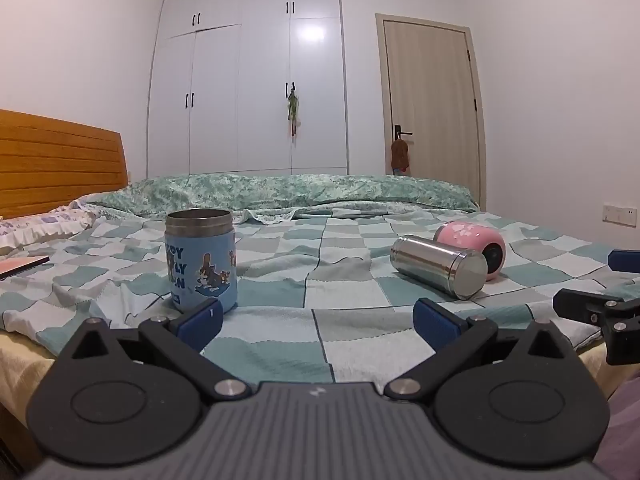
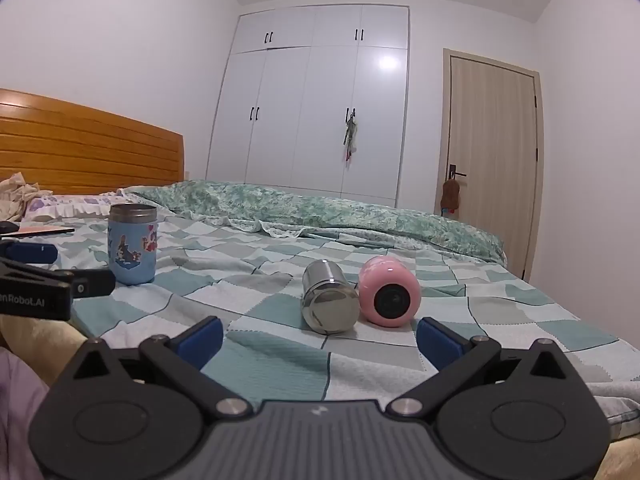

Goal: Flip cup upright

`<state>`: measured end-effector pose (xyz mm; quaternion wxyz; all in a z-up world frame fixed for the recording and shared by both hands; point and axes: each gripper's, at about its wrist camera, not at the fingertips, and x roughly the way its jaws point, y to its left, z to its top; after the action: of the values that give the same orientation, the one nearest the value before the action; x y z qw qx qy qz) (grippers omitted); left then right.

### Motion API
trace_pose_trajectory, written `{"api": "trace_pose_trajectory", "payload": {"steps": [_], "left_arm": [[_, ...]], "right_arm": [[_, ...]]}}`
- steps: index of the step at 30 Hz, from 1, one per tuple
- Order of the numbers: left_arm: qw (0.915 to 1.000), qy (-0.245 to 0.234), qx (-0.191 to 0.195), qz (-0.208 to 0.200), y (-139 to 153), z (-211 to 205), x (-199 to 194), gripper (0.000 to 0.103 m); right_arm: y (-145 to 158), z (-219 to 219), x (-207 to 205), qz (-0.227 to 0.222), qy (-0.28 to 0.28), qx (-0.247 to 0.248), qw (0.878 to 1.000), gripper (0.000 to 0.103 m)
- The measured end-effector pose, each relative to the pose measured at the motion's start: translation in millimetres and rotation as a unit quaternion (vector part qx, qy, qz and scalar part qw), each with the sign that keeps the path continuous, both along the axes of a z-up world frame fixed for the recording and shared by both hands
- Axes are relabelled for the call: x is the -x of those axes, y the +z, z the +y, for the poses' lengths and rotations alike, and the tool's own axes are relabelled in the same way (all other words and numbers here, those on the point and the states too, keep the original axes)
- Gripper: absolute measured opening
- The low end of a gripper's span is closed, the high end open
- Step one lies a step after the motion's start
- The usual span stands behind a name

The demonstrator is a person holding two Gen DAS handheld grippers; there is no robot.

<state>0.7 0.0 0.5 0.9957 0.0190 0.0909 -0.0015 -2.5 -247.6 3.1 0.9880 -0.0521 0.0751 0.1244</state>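
A blue cartoon cup [image 1: 202,260] stands upright on the checked bedspread, just beyond my left gripper's left finger. A steel cup [image 1: 440,266] lies on its side, base toward me, with a pink cup [image 1: 476,246] lying on its side right behind it. My left gripper [image 1: 316,322] is open and empty near the bed's front edge. In the right wrist view the steel cup [image 2: 330,298] and pink cup [image 2: 388,292] lie side by side, touching, just ahead of my open, empty right gripper [image 2: 320,338]. The blue cup [image 2: 133,244] stands at the left.
The checked bedspread [image 1: 344,292] covers the bed, with a bunched green quilt [image 1: 280,192] at the far side. A wooden headboard [image 1: 56,160] and pillow are at left, with a flat pink book [image 2: 40,231]. A wardrobe and door stand behind.
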Motion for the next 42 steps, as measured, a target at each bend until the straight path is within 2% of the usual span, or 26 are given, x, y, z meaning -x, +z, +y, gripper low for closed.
{"api": "trace_pose_trajectory", "payload": {"steps": [42], "left_arm": [[1.0000, 0.000, 0.007, -0.003, -0.5, 0.8, -2.0, 0.103]], "right_arm": [[0.0, 0.0, 0.8, 0.000, 0.001, -0.003, 1.000, 0.103]]}}
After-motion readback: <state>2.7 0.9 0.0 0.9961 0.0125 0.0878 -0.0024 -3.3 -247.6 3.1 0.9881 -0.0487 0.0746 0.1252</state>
